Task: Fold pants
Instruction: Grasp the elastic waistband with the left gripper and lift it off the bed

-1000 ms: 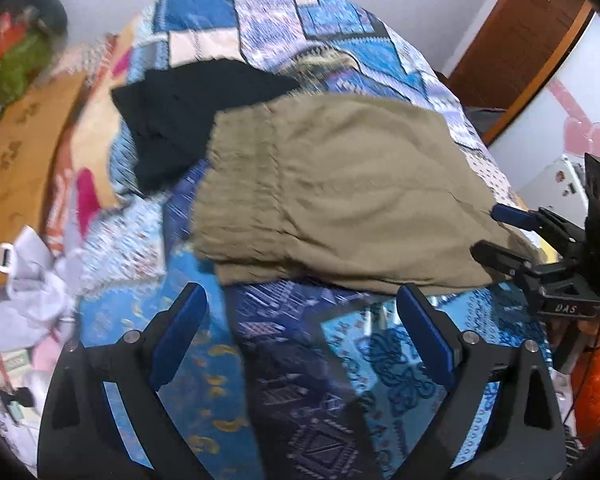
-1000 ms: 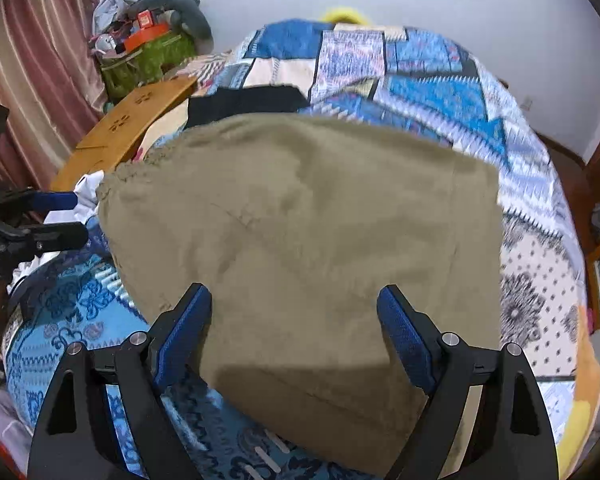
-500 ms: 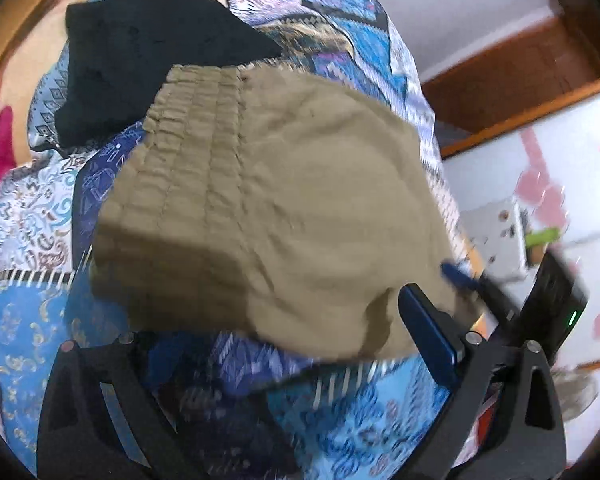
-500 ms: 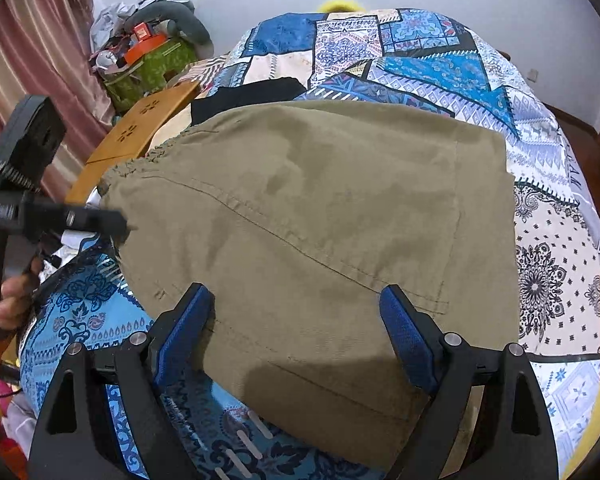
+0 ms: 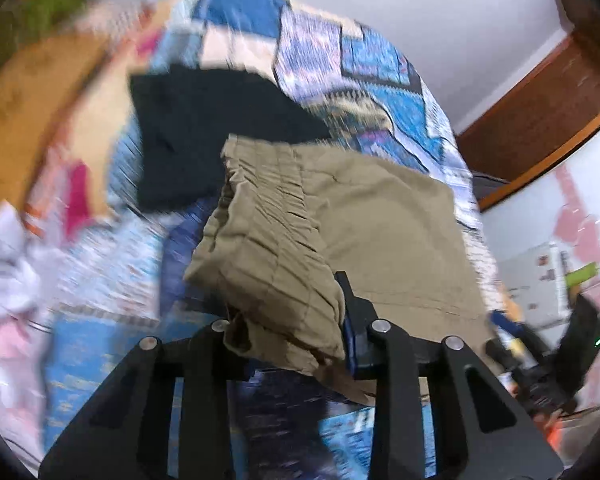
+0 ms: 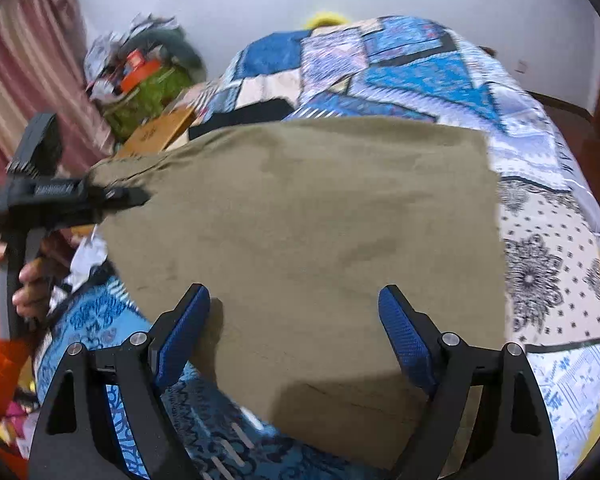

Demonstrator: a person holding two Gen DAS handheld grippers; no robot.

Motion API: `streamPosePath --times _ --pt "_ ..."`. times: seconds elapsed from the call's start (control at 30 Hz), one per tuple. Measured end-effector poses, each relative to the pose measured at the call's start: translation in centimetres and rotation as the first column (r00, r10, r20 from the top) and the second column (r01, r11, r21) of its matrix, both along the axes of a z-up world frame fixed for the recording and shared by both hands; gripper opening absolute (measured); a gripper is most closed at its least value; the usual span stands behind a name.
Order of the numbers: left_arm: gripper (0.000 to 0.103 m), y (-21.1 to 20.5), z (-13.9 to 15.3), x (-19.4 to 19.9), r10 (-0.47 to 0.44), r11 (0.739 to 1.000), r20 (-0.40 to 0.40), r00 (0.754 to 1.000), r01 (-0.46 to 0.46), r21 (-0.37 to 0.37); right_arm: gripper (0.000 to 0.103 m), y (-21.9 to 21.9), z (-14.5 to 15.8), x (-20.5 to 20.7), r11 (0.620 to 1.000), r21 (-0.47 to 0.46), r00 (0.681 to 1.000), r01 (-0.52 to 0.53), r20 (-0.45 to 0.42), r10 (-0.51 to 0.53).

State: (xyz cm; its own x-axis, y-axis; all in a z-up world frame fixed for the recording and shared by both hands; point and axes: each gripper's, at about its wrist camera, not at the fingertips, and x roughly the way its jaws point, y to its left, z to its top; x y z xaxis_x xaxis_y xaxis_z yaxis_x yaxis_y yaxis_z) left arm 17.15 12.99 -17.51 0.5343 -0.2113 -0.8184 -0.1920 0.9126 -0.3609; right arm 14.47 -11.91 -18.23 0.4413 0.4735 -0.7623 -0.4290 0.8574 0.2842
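Note:
Folded olive-green pants [image 5: 340,216] lie on a blue patchwork bedspread [image 5: 364,64]. My left gripper [image 5: 292,312] is shut on the pants' gathered waistband corner and lifts it off the bed. In the right wrist view the pants [image 6: 308,216] fill the middle, and the left gripper [image 6: 132,196] shows at their left edge, gripping the cloth. My right gripper [image 6: 296,328] is open, its blue fingers [image 6: 404,332] hovering over the near edge of the pants without holding them.
A black garment [image 5: 204,128] lies on the bed behind the pants. A wooden board [image 5: 24,104] and a pile of clothes [image 6: 148,64] sit to the left of the bed. A wooden door [image 5: 540,100] and a white wall stand to the right.
My left gripper moved onto the waistband corner, closed on it and raised it. My right gripper stayed open over the near edge.

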Motion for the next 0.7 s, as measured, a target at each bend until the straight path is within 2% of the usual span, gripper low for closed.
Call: streamPosePath --times 0.1,0.13,0.17,0.23,0.33,0.53,0.7 --pt "0.032 -0.3 2.4 -1.3 0.018 0.985 0.064 0.998 -0.029 0.170 0.084 -1.1 0.3 -0.2 0.999 -0.025 0.999 0.033 0.015 -0.033" --pt "0.032 -0.9 3.6 -1.8 0.017 0.963 0.099 0.995 -0.043 0.265 0.084 -1.3 0.3 -0.3 0.999 -0.039 0.999 0.036 0.020 -0.035" --pt "0.032 -1.1 4.2 -2.0 0.013 0.946 0.122 0.992 -0.052 0.320 0.084 -1.5 0.3 -0.6 0.998 -0.059 0.999 0.038 0.025 -0.037" --pt "0.031 -2.3 6.0 -2.7 0.001 0.890 0.185 0.983 -0.085 0.447 0.084 -2.0 0.1 -0.9 0.996 -0.085 0.999 0.034 0.026 -0.032" --pt "0.030 -3.8 8.1 -3.2 -0.052 0.838 0.253 0.966 -0.095 0.537 0.084 -2.6 -0.3 -1.7 0.994 -0.104 0.999 0.030 0.019 -0.029" --pt "0.028 -8.0 10.1 -2.2 -0.197 0.843 0.280 0.940 0.017 0.537 0.084 -3.1 -1.2 -1.8 0.996 -0.079 0.999 0.033 -0.002 -0.034" --pt "0.026 -11.8 10.3 -0.4 -0.313 0.871 0.245 0.918 0.175 0.460 0.084 -3.2 -1.3 -1.7 0.998 -0.058 0.999 0.040 -0.006 -0.040"
